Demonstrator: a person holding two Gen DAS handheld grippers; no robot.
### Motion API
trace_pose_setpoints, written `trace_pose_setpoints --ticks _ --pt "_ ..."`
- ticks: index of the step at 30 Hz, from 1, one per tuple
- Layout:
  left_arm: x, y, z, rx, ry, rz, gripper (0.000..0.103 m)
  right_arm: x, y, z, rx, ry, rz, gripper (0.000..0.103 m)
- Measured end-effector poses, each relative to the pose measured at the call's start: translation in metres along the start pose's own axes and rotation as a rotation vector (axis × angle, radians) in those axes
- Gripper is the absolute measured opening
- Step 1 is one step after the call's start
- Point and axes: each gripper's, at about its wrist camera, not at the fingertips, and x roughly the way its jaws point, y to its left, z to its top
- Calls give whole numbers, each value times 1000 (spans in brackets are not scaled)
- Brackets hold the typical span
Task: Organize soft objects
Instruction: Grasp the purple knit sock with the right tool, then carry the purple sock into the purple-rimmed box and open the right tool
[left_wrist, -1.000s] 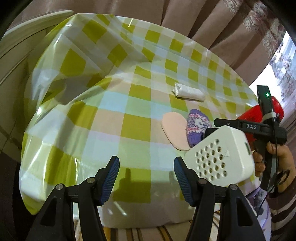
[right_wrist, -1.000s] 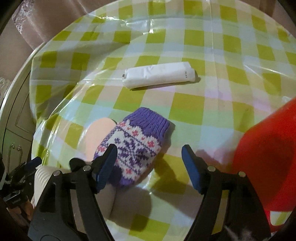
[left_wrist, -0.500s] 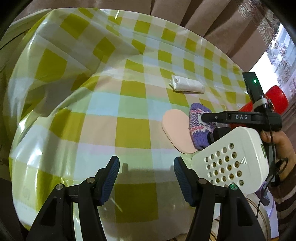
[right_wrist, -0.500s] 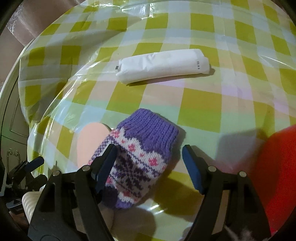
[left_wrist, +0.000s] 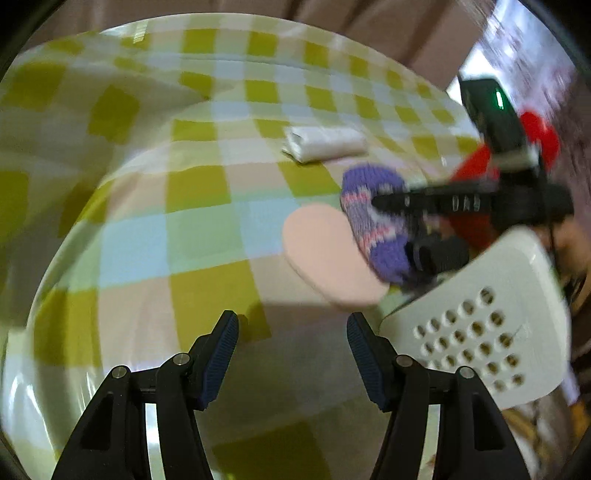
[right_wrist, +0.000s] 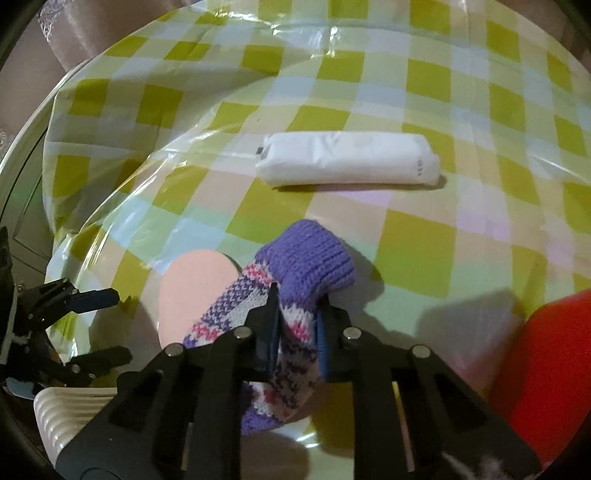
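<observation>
A purple patterned knit mitten (right_wrist: 306, 266) lies on the checked tablecloth (right_wrist: 406, 92), partly over a pink oval pad (right_wrist: 192, 284). My right gripper (right_wrist: 297, 334) is shut on the mitten's middle, bunching it. A white rolled packet (right_wrist: 347, 164) lies farther back. In the left wrist view the mitten (left_wrist: 373, 206), the pad (left_wrist: 325, 254) and the packet (left_wrist: 325, 142) sit to the right, with the right gripper (left_wrist: 436, 254) on the mitten. My left gripper (left_wrist: 291, 354) is open and empty above the cloth near the table's front.
A white perforated basket (left_wrist: 480, 332) is at the table's front right edge. A red object (right_wrist: 546, 354) stands at the right. Brown curtains (left_wrist: 369, 22) hang behind the table. The left gripper shows at the left of the right wrist view (right_wrist: 96, 325).
My right gripper moved forward and shut on the mitten, squeezing it. The left gripper moved closer over the table and stayed open.
</observation>
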Motion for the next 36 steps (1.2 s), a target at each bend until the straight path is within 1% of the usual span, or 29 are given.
trace_pose_setpoints --ticks 1,3,6,8,10,13,14,18,23,26,29,31,34,36 --pt "3 -4 0 52 8 13 62 -1 -1 0 -1 -8 -9 19" --pt "8 -7 -1 109 15 23 62 -5 -5 -1 4 -23 -32 19" --pt "14 -14 0 195 15 17 72 -8 -11 -1 4 -43 -65 19" --pt "19 -18 6 238 18 10 73 -11 -15 0 24 -61 -73 19" --pt "25 -19 13 274 24 -2 77 -13 -20 2 44 -81 -68 19" --pt "34 -15 27 286 19 -25 83 -8 -20 8 61 -79 -27 19" --pt "36 -13 30 289 18 -29 83 -5 -20 11 71 -73 -9 19" --pt "41 -9 39 288 11 -35 83 5 -23 20 105 -69 14 19" --pt "39 -7 38 265 -3 -44 83 4 -25 22 113 -88 14 19" --pt "40 -11 39 301 0 -42 83 0 -26 21 111 -105 -23 19" --pt "43 -13 42 342 9 -57 78 -1 -25 20 101 -99 -15 19" --pt "43 -14 43 373 8 -65 69 -2 -27 20 104 -98 -14 19" --pt "43 -16 45 412 10 -80 44 -2 -28 19 107 -94 -11 19" --pt "42 -17 46 434 15 -96 41 -3 -26 18 98 -94 -17 19"
